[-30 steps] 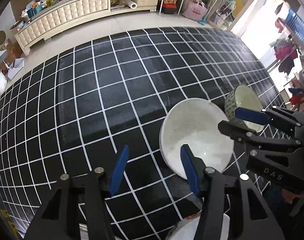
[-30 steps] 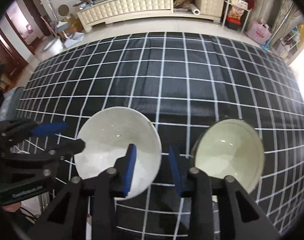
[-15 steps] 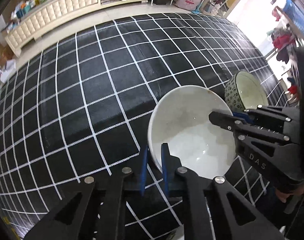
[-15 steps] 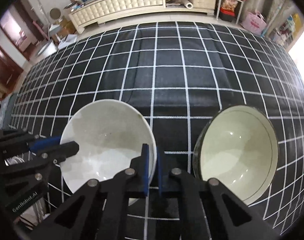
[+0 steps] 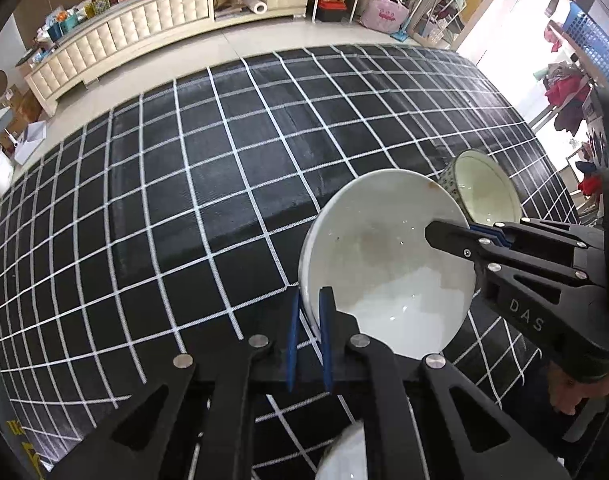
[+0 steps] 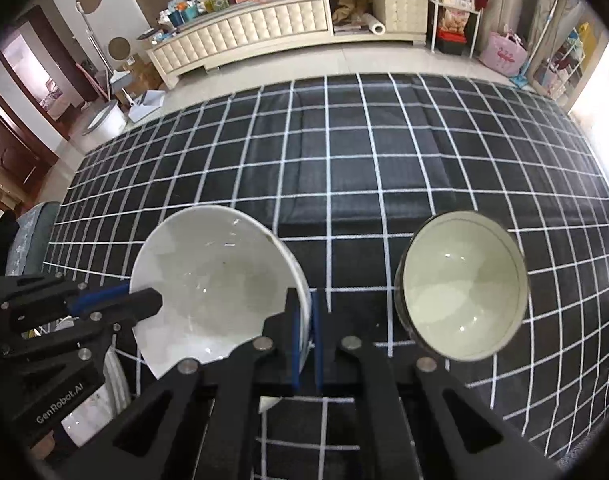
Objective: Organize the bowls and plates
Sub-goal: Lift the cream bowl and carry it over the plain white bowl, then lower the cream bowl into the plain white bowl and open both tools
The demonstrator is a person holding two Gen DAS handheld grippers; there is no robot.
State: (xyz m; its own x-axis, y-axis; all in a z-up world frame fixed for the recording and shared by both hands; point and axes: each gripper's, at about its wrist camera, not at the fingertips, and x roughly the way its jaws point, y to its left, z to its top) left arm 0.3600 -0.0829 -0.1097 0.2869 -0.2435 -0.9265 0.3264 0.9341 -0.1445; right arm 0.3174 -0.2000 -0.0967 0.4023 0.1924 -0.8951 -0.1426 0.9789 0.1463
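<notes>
left wrist view
white bowl [image 5: 388,268]: at 4 o'clock of the frame, tilted, on or just above the black checked cloth [image 5: 184,200].
left gripper [image 5: 309,328]: jaws clamped on the bowl's near rim at 7 o'clock, wall between the blue pads.
right gripper [image 5: 464,234]: enters from 3 o'clock, clamped on the opposite rim.
reason for hold: two opposed rim grips judged to steady a wide, slick bowl for a lift.
patterned bowl [image 5: 484,196]: at 2 o'clock of the white bowl, just beside it, free.

right wrist view
white bowl [image 6: 216,288]: glossy, plain, faint smears inside, thin rim.
right gripper [image 6: 306,332]: shut on the rim at 4 o'clock of the bowl.
left gripper [image 6: 116,300]: at 9 o'clock, gripping the far rim.
patterned bowl [image 6: 462,284]: at 3 o'clock, cream inside, dark outer wall, apart from the white bowl.
</notes>
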